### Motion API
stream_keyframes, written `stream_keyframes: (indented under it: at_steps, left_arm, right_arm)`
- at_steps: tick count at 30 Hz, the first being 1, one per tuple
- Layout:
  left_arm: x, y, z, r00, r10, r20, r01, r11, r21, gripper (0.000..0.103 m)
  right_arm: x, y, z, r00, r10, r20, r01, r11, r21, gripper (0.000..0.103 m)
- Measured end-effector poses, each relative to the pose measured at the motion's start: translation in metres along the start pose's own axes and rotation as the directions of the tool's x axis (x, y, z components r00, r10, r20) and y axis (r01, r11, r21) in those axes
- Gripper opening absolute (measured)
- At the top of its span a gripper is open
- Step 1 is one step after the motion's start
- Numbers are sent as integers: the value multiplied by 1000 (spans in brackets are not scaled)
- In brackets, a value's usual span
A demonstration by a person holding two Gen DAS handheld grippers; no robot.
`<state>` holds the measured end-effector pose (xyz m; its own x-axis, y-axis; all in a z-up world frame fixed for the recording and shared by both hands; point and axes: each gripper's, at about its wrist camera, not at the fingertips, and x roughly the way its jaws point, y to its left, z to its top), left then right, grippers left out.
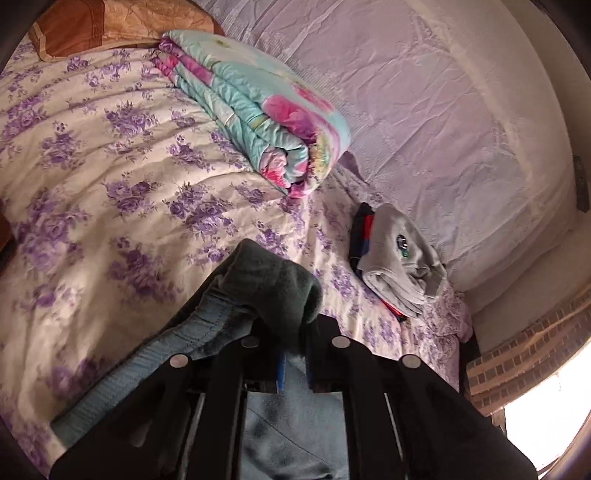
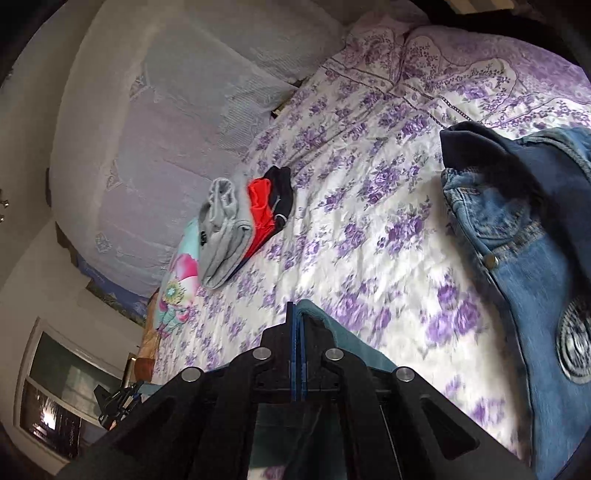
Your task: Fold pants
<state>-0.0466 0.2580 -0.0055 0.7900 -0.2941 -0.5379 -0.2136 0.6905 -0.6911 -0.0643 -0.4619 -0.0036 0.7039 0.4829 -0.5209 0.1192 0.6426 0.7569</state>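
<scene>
Teal-grey pants (image 1: 273, 288) with a ribbed waistband bunch over my left gripper (image 1: 295, 354), which is shut on the fabric and holds it above the floral bedspread (image 1: 110, 177). The same pants show as a teal edge (image 2: 332, 332) beside my right gripper (image 2: 296, 332), whose blue pads are pressed together on that fabric. Both grippers are lifted over the bed. The rest of the pants hangs below, mostly hidden by the gripper bodies.
A rolled floral quilt (image 1: 251, 110) and a brown pillow (image 1: 110, 26) lie on the bed. A stack of folded clothes (image 1: 399, 258), grey on top, sits near the wall, also in the right wrist view (image 2: 240, 225). Blue jeans (image 2: 517, 240) lie at right.
</scene>
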Motion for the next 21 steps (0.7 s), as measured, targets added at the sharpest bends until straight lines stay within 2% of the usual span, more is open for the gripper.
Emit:
stream_keyframes:
  at_steps: [4,7,8,9,11,12,14,16,17,18,19,20,21]
  left_arm:
    - [51,3,21,997,81,-16,-81,996,-22,7]
    - [81,16,28,992,119,-45,-122,989,-78,15]
    - [88,22,27,991,124,-45,-127,987,-93,21]
    - [91,26,26,993,111,-43,-114,988,-99,25]
    - [92,33,23,998,56,-18,-57,994,-91,31]
    - [90,34,22,1000,30,-6,-30,996,-78,37]
    - [91,33,23,1000,5,-4,-5,998,-65,43]
    - [92,28,24,1000,1,1,-1,999,-44,49]
    - [93,25,25,1000,6,7,-6,999,-32,51]
    - [92,22,25,1000,11,15,-11,1000,-22,51]
    - [89,19,24,1000,8,27,-8,1000,-6,51]
    - [84,14,23,999,-3,42,2,1000,14,54]
    - [77,8,21,998,-27,60,24,999,44,62]
  right_arm:
    - [66,-11,35,998,-41,-44,43,998,49,2]
    - [106,-20,55,995,-60,-81,66,995,74,5]
    - [112,-22,58,993,-77,-88,83,994,71,11]
    - [115,-22,60,994,-69,-88,76,994,75,11]
    - [100,-23,63,1000,-7,-9,8,996,85,14]
    - [84,-23,66,998,-19,68,14,997,71,40]
    - [51,-23,77,977,-59,205,50,998,48,74]
    - [22,-28,84,944,-105,313,87,994,70,72]
    - [14,-24,81,936,-121,330,111,993,48,63]
    - [10,-16,76,942,-123,312,135,991,-17,57]
    - [9,-3,65,947,-140,288,176,979,-106,55]
    - [10,14,49,944,-175,281,240,947,-213,54]
    - [13,28,29,931,-227,286,316,893,-321,54]
